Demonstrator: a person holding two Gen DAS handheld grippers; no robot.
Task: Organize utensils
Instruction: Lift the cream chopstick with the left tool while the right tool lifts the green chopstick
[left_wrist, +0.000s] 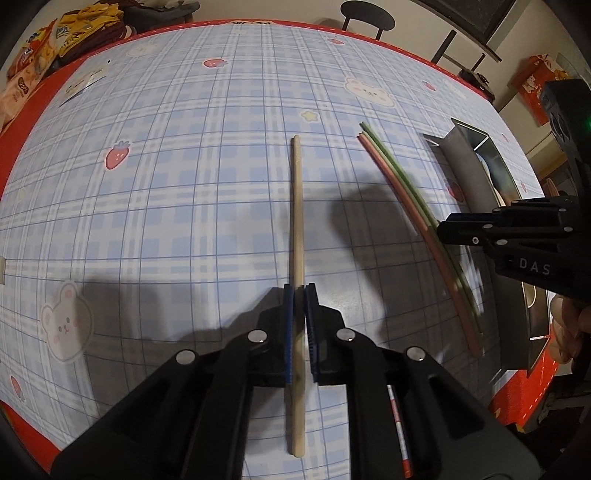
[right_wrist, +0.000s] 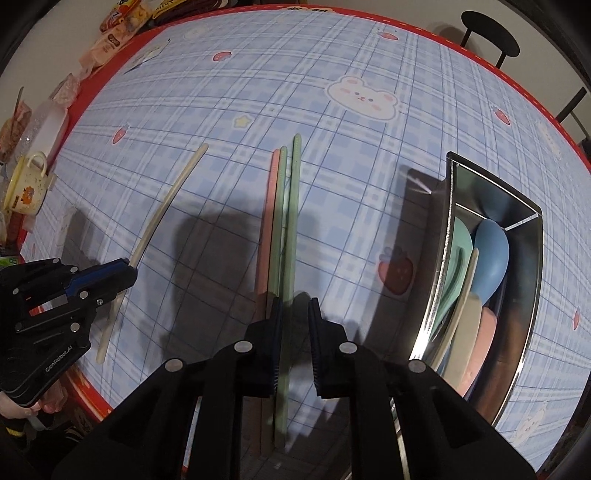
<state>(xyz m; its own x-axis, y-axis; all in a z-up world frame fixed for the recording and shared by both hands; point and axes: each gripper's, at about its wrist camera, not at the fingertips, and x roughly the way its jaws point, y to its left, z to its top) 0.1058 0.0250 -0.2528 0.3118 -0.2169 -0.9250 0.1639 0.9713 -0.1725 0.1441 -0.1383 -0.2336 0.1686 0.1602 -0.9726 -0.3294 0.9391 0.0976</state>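
My left gripper (left_wrist: 300, 290) is shut on a beige chopstick (left_wrist: 297, 206) that lies lengthwise on the checked tablecloth; it also shows in the right wrist view (right_wrist: 131, 267). My right gripper (right_wrist: 295, 304) points down over a pink chopstick (right_wrist: 271, 206) and two green ones. The darker green chopstick (right_wrist: 293, 206) runs between its jaws, close to the left pad, and a gap shows at the right pad. The pink and paler green (right_wrist: 280, 206) ones pass outside the left finger. From the left wrist, the right gripper (left_wrist: 441, 230) sits on that bundle (left_wrist: 402, 188).
A steel tray (right_wrist: 448, 206) at the right holds several pastel spoons, a blue one (right_wrist: 491, 254) among them. A yellow mug (right_wrist: 27, 184) and snack packets (right_wrist: 118, 33) crowd the left edge. A black stool (right_wrist: 489, 33) stands beyond the table's red rim (right_wrist: 480, 62).
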